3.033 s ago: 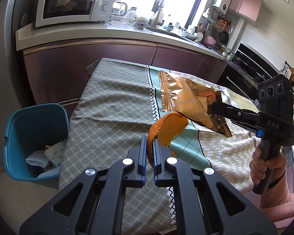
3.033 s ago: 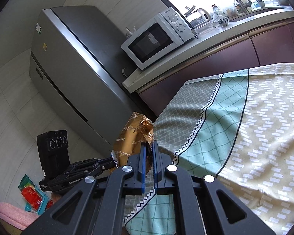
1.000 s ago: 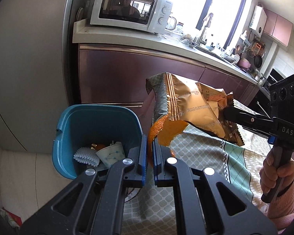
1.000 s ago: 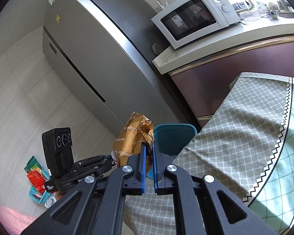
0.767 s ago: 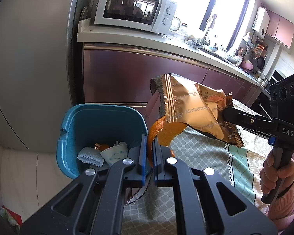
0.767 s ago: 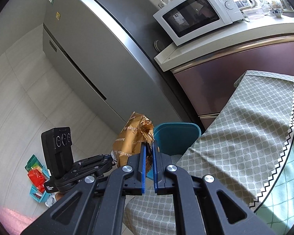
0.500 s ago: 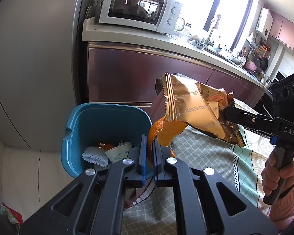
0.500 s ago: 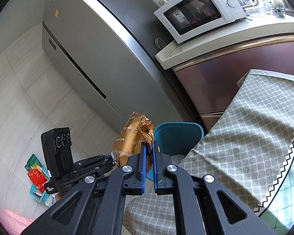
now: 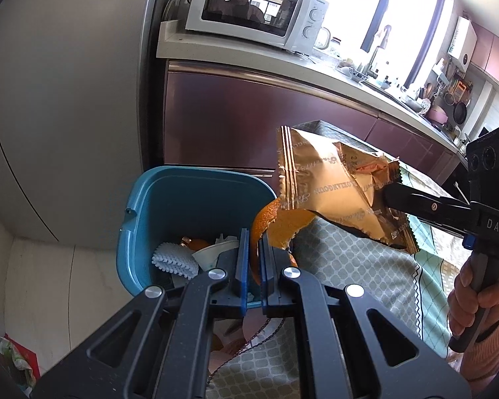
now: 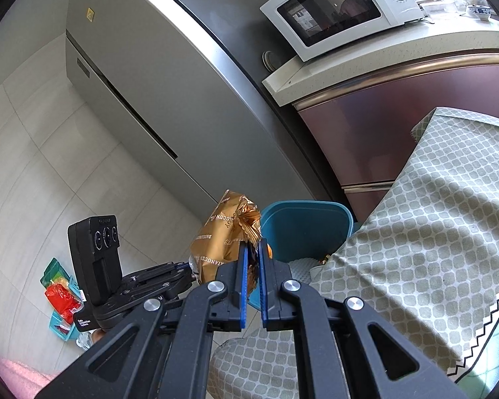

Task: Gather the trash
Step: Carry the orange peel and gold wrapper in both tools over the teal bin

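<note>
Left tool clamps an orange peel standing upright beside the blue bin — right tool pinches a gold wrapper, its long axis slanting toward the bin.

— Where's the orange peel?
— Curled, pinched upright beside the blue bin's rim.
— And the gold snack bag?
— Crumpled, held aloft just right of that bin.
</note>
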`<state>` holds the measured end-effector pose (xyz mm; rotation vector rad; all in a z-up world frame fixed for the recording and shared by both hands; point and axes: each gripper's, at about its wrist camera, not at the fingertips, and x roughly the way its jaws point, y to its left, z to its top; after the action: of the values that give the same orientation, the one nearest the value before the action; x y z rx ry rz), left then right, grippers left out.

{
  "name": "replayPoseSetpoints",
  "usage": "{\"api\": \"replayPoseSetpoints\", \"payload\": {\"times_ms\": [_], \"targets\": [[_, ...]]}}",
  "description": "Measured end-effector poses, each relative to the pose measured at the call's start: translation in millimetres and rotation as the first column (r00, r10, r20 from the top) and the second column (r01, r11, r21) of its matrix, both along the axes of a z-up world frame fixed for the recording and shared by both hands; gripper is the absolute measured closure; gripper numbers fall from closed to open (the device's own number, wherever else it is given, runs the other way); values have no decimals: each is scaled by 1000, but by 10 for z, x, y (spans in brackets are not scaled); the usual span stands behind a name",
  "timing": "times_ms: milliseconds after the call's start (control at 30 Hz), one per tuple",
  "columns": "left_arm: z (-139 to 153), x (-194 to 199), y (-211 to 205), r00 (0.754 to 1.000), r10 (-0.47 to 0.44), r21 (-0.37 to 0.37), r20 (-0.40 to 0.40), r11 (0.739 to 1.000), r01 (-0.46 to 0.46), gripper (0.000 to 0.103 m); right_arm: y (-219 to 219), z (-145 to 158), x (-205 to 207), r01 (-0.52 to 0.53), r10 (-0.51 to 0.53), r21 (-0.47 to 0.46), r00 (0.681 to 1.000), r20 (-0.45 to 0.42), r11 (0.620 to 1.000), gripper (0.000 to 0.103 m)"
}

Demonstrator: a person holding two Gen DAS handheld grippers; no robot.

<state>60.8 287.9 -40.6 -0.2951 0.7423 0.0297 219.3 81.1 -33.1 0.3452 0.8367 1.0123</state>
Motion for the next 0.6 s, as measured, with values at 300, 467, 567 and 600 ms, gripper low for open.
{"api": "replayPoseSetpoints", "payload": {"times_ms": [300, 467, 567, 600], "targets": [[-68, 45, 46, 1000, 14, -5, -14, 1000, -14, 97, 127, -38, 47, -1, 1, -15, 1000, -17, 1000, 98], [-111, 58, 86, 999, 25, -5, -22, 1000, -25, 97, 170, -63, 73, -2, 1, -23, 1000, -30, 1000, 98], [-148, 82, 115, 999, 34, -5, -29, 999, -34, 97, 200, -71, 90, -3, 2, -29, 999, -35, 1000, 98], [-162, 91, 123, 999, 37, -5, -33, 999, -37, 97, 211, -73, 96, -3, 2, -32, 999, -37, 999, 98]]}}
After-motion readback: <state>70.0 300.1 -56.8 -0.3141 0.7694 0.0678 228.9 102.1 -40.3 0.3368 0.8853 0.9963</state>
